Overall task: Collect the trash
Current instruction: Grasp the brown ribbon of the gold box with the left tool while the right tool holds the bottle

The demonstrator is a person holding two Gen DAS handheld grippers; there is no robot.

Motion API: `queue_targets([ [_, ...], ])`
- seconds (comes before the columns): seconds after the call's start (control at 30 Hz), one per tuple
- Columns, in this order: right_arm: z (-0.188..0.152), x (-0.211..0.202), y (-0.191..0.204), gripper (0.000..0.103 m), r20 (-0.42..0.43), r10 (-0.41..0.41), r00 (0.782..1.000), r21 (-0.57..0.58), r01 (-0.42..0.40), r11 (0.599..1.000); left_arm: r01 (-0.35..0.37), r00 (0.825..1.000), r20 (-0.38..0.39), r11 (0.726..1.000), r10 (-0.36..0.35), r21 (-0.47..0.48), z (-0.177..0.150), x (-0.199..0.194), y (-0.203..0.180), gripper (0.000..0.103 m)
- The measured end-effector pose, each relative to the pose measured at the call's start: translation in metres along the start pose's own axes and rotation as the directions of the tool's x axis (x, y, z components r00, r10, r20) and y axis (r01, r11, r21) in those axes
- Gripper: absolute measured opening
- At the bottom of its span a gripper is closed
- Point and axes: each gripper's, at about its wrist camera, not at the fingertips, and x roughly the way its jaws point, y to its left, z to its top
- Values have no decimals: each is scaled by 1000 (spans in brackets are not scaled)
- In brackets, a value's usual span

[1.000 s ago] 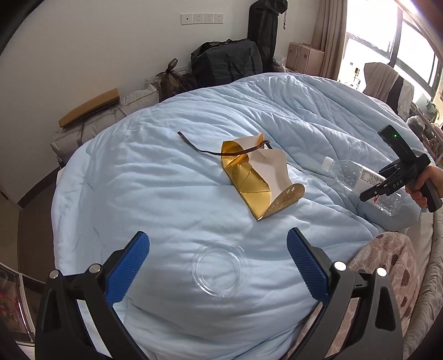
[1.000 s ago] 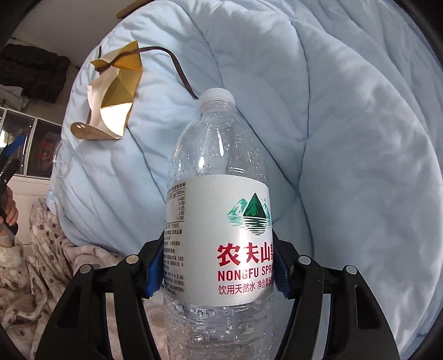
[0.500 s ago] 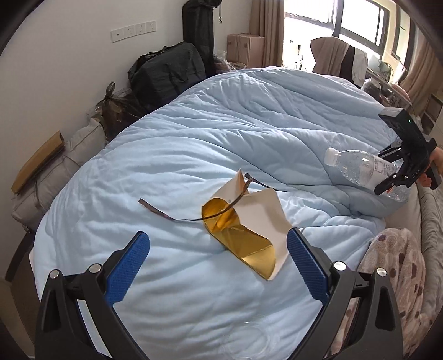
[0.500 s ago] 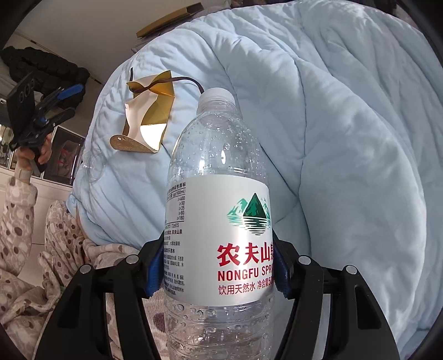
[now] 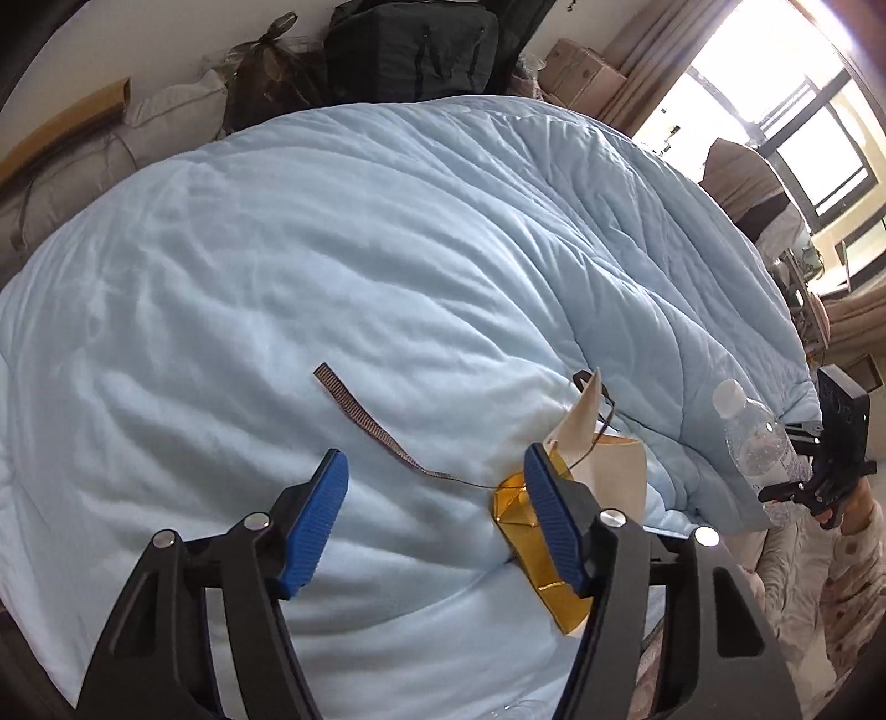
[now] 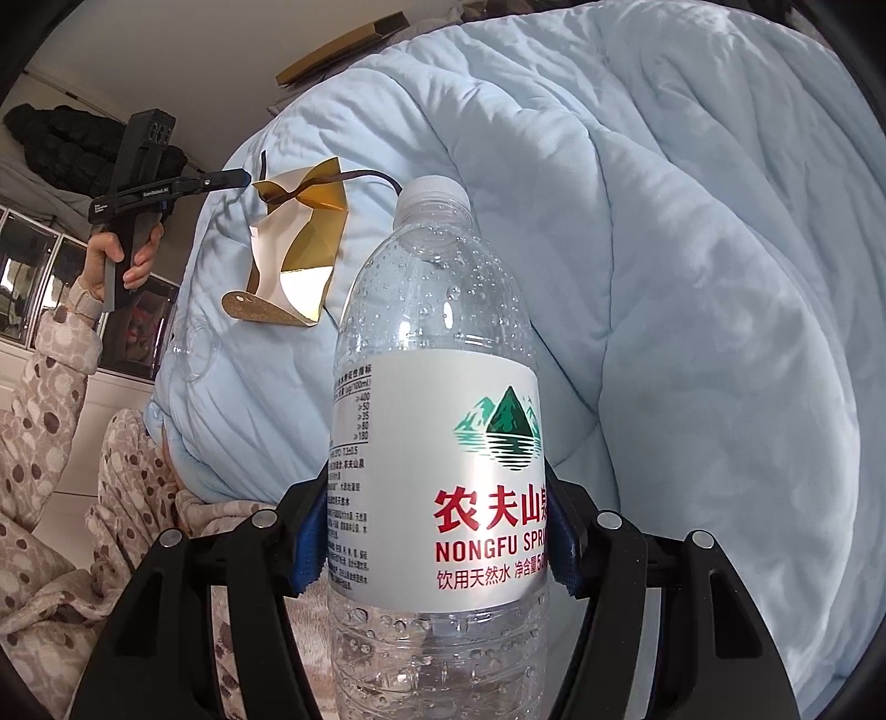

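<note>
A crumpled gold and white paper box (image 5: 595, 471) lies on the light blue duvet (image 5: 387, 249), with a brown ribbon (image 5: 360, 410) trailing from it to the left. My left gripper (image 5: 437, 498) hovers just over them with its jaws closing. The ribbon's thin end lies between the blue pads (image 5: 324, 515), and neither pad presses on it. The right finger hides part of the box. My right gripper (image 6: 434, 548) is shut on a clear empty water bottle (image 6: 437, 443) with a white label, held upright. The left gripper (image 6: 221, 180) sits at the box's (image 6: 299, 243) far end.
A clear round plastic lid (image 6: 194, 343) lies on the duvet near the bed's edge, below the box. Black bags (image 5: 410, 44) and cardboard boxes (image 5: 576, 72) line the wall behind the bed. A person's spotted sleeve (image 6: 50, 399) and legs are at the bedside.
My left gripper moved forward over the duvet and down to the gold box and ribbon, and its jaws narrowed. The clear lid dropped out of its view. The right gripper keeps the bottle.
</note>
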Motion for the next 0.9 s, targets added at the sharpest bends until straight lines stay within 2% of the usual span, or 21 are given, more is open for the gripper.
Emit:
queue_targets([
  [0.03,1,0,0,61,0,0,1000,0,0,1000,21,1000,11,998,-21,-54,-1,3,8,58],
  [0.13,2,2,2,61,-4,4,1000,-8,-4,1000,90,996,21,981,-88,-171,-1,14,30,42],
  [0.27,4,5,3,61,-9,8,1000,-13,-9,1000,199,980,27,955,-198,-222,2,24,32,36],
  [0.4,6,4,3,61,-6,4,1000,-8,-4,1000,261,965,49,933,-257,-247,5,28,25,17],
  [0.43,6,4,3,61,-5,2,1000,-9,-2,1000,263,965,51,934,-259,-241,5,27,22,16],
  [0.53,5,1,3,61,-1,-1,1000,-13,1,1000,219,975,11,948,-222,-231,6,35,15,15],
  [0.6,4,0,3,61,3,0,1000,-11,0,1000,205,977,-2,948,-212,-245,7,43,17,7],
  [0.67,3,-1,2,61,7,-3,1000,-9,3,1000,217,975,19,937,-220,-274,8,43,22,2],
  [0.73,2,0,2,61,5,-5,1000,-6,5,1000,214,977,42,938,-210,-273,8,38,21,0],
  [0.8,0,1,1,61,0,-11,1000,-5,11,1000,168,986,47,958,-162,-233,8,31,12,0],
  [0.9,0,2,-2,61,10,-25,1000,0,25,1000,47,997,67,991,-39,-123,6,12,-15,0],
])
